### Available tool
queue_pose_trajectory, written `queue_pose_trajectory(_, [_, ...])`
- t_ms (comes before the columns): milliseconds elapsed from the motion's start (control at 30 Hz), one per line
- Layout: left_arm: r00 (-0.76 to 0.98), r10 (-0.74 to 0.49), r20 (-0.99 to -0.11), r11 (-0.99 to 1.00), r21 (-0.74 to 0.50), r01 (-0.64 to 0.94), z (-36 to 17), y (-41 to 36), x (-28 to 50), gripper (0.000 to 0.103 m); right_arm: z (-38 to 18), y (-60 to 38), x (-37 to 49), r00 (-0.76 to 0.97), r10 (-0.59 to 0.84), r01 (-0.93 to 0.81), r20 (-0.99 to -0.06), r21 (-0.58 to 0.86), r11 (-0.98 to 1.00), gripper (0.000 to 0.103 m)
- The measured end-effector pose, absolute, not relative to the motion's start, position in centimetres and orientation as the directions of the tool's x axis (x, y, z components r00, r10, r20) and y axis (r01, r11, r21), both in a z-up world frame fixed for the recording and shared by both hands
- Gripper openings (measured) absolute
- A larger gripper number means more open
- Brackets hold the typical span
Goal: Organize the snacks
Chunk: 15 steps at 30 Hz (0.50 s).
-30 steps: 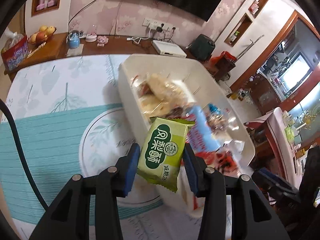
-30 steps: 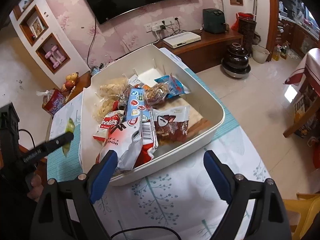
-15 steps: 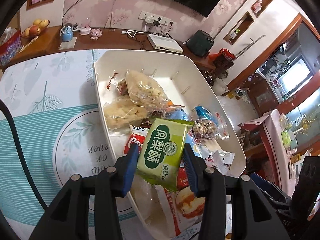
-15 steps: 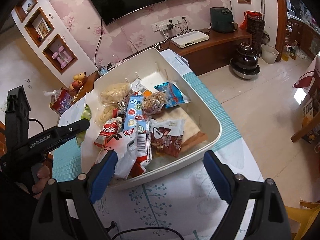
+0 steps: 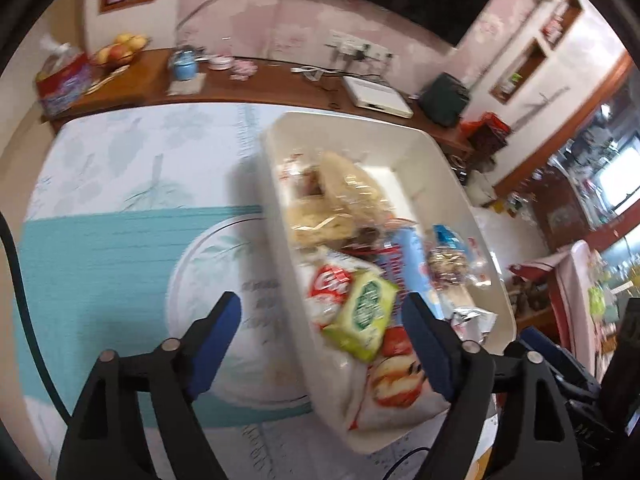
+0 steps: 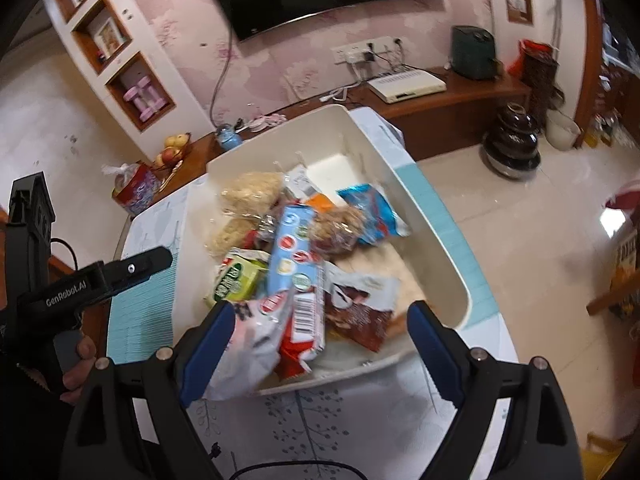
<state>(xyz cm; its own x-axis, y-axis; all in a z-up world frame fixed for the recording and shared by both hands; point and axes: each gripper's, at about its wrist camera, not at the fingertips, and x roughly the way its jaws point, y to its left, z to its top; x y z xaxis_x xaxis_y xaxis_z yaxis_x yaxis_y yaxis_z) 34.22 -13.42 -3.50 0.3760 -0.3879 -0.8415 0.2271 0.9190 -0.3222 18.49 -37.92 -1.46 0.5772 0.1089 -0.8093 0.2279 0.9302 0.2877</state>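
A white plastic bin (image 5: 352,120) stands on the table, filled with several snack packets. A green pastry packet (image 5: 362,314) lies loose on top of the pile at the bin's near left side, also seen from the right wrist as the green packet (image 6: 236,280). My left gripper (image 5: 320,304) hovers above it with jaws opening wide and pads clear of the packet. One of its fingers (image 6: 132,268) shows left of the bin (image 6: 280,128). My right gripper (image 6: 320,312) stands open over the bin's near edge, holding nothing.
The table wears a leaf-print cloth with a teal band (image 5: 100,248). Behind it a wooden sideboard (image 5: 260,88) carries a fruit bowl (image 5: 120,50), a red bag (image 5: 60,84), a blue cup (image 5: 184,66) and a white box (image 5: 378,96). A person's hand (image 6: 76,364) grips the left handle.
My left gripper has opened and let go of the green packet, which now lies in the bin. The right gripper stayed open and shifted slightly over the bin.
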Motion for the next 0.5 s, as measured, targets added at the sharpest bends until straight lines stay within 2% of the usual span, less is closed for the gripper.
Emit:
queue_pose_trajectory(433, [0.444,-0.091,-0.891,0.996,-0.092,0.02,-1.7,-7.5,27.0,0.099,0.0,-32.2,17.9,0.546,0.111,0.127,-0.831,0.213,0.969,0.089])
queue_pose_trajectory(500, [0.43,-0.076,-0.9,0.996,-0.091,-0.015,-1.7,-6.7,26.0,0.1,0.6,-31.2,17.4,0.546,0.103,0.115,-0.831,0.197,0.974,0.089])
